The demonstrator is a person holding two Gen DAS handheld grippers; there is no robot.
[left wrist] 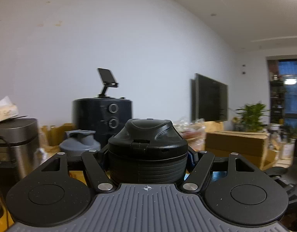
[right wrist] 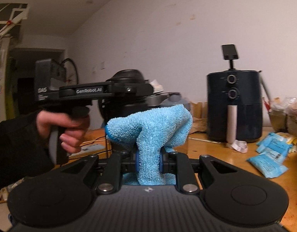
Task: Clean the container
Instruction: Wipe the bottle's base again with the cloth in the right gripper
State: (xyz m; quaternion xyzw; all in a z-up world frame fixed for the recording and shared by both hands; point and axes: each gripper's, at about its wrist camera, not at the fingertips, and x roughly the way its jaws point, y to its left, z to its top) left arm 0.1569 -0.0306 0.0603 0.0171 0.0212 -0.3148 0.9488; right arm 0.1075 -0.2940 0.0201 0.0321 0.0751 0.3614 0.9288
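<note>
My left gripper (left wrist: 148, 155) is shut on a black container (left wrist: 148, 150) with a ribbed body and a flip lid, held upright between the jaws. The right wrist view shows that same container (right wrist: 129, 81) at centre left, with the left gripper (right wrist: 117, 90) clamped round it and a hand (right wrist: 67, 127) on the gripper's handle. My right gripper (right wrist: 148, 161) is shut on a light blue microfibre cloth (right wrist: 150, 129). The cloth bunches up above the pads, just right of the container and in front of it. Whether cloth and container touch I cannot tell.
A dark blue air fryer (right wrist: 234, 104) with a phone stand on top stands on the wooden table (right wrist: 216, 150). Blue packets (right wrist: 270, 154) lie at the right. A grey shaker bottle (left wrist: 78, 143), a steel canister (left wrist: 14, 141) and a cardboard box (left wrist: 235, 143) stand behind the container.
</note>
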